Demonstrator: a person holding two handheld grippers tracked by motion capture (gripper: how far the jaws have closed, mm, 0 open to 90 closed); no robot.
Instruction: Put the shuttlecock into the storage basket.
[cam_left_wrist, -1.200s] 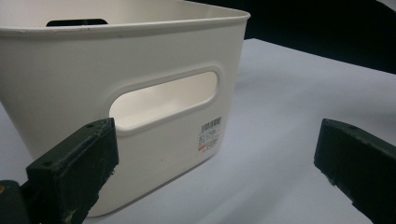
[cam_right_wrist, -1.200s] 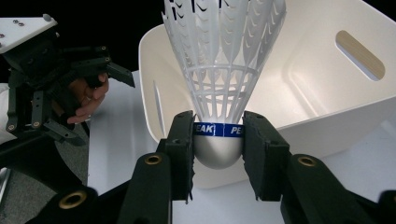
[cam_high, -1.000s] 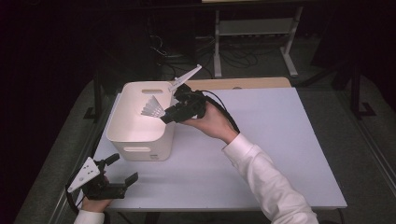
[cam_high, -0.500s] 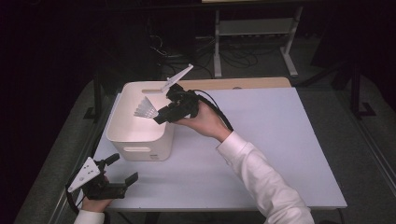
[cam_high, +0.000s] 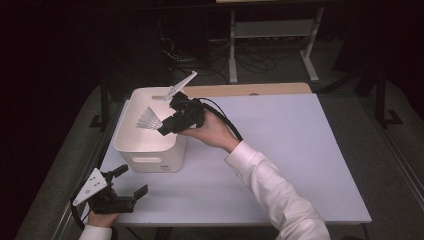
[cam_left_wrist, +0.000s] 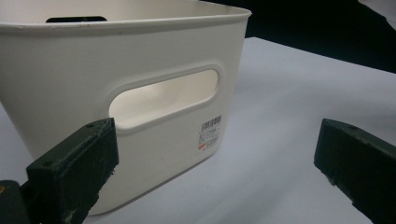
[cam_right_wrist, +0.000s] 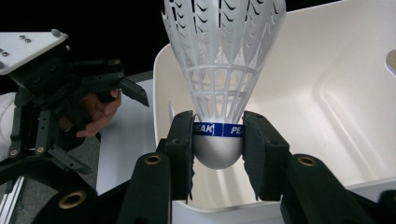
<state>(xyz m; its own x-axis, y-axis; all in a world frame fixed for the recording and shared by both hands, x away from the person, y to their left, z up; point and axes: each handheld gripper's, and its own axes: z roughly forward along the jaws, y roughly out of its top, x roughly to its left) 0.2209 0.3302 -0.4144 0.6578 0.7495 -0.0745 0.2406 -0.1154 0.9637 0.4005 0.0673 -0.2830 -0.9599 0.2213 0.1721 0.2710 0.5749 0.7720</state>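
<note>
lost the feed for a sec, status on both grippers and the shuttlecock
Right gripper shut on the shuttlecock, over the white bin. Left gripper open, idle at the table's near edge, facing the bin. Nothing seen in the way.

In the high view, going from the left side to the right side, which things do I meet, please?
Left gripper → white bin → shuttlecock → right gripper, shut on the shuttlecock over the bin → white sleeve.
</note>
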